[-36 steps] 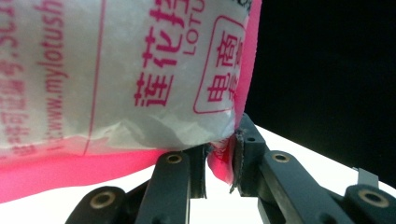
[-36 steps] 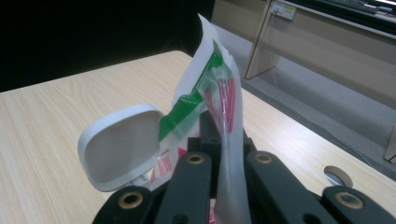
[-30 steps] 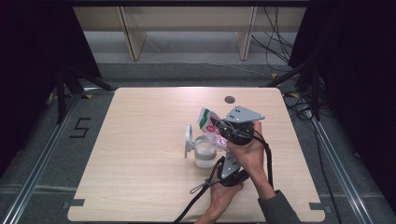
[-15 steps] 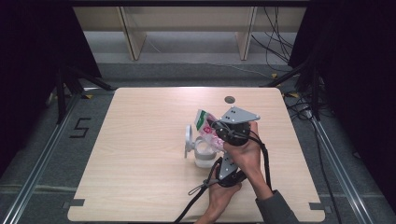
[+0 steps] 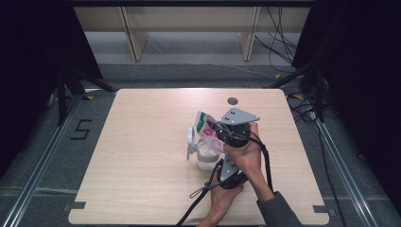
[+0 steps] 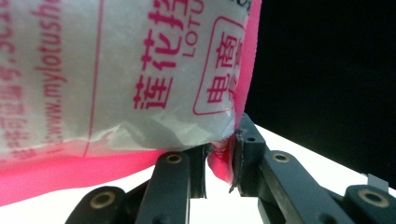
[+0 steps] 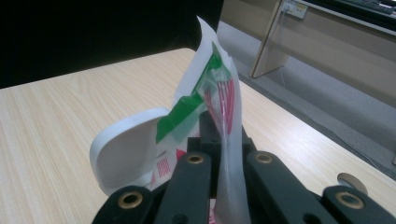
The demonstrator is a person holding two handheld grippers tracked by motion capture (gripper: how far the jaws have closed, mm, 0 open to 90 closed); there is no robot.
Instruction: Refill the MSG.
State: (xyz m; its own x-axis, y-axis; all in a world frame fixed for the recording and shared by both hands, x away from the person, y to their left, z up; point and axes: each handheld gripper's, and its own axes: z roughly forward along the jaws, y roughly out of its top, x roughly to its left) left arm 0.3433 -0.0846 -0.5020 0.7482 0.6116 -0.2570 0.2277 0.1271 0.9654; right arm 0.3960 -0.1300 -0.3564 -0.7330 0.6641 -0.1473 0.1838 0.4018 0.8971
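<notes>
A white plastic bag (image 5: pixel 206 128) with pink and green print hangs tilted over a white jar (image 5: pixel 206 160) at the table's middle. The jar's flip lid (image 5: pixel 190 139) stands open to its left. My right gripper (image 5: pixel 221 131), with the grey plate on top, is shut on the bag's upper part (image 7: pixel 211 88), and the lid (image 7: pixel 125 156) lies behind it. From the near side my left gripper (image 5: pixel 220 154) reaches up. Its jaws pinch the bag's pink bottom edge (image 6: pixel 223 164), and the printed bag (image 6: pixel 116 79) looms just above them.
The light wooden table (image 5: pixel 142 142) has a round grommet hole (image 5: pixel 232 100) near its far edge. Black cables (image 5: pixel 201 196) trail from the grippers to the near edge. Shelf legs (image 5: pixel 132 38) stand on the floor beyond the table.
The right gripper and the bag have shifted slightly left, toward the jar. The left gripper has kept still.
</notes>
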